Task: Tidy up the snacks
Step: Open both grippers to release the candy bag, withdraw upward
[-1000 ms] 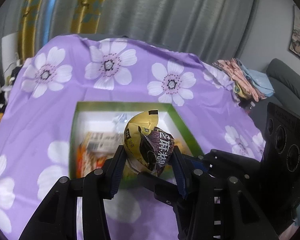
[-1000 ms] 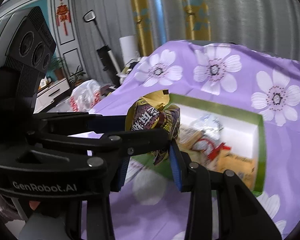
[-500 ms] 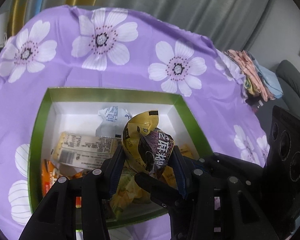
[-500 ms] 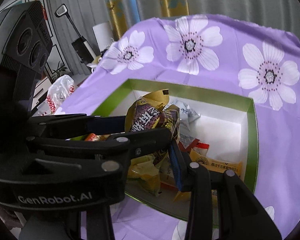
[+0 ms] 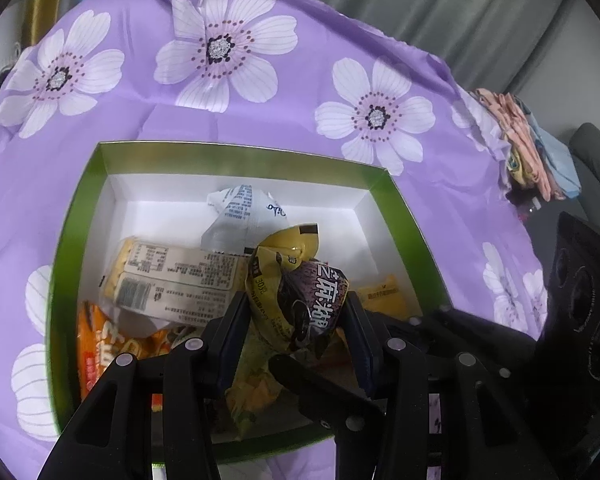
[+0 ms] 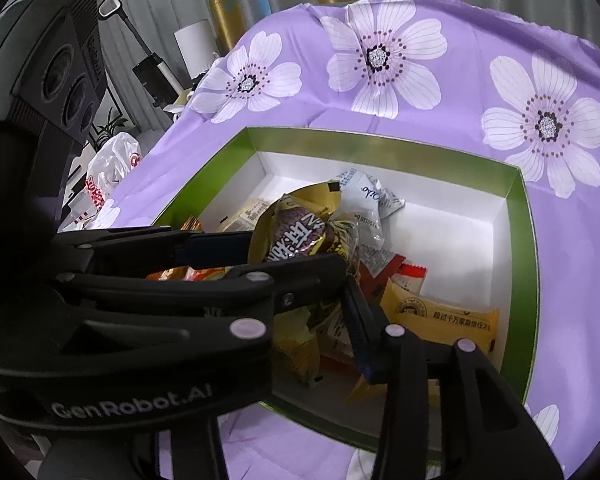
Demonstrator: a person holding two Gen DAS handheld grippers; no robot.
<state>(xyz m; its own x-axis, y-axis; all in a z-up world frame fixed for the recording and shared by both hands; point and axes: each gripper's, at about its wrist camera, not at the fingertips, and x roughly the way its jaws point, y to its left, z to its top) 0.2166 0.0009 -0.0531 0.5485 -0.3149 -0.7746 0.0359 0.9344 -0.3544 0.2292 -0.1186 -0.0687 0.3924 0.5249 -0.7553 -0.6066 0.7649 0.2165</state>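
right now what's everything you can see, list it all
yellow-and-purple crinkled snack packet: 1, clamped between both grippers above the box
green cardboard box with white inside: 1, on the cloth, holds loose snacks
white printed sachet: 1, far end of box
pale yellow label-side packet: 1, left part of box
orange packet: 1, near-left corner
purple cloth with white flowers: 1, under the box
folded clothes: pile, pink and blue, far right
left gripper: black, shut on the packet
right gripper: black, shut on it too
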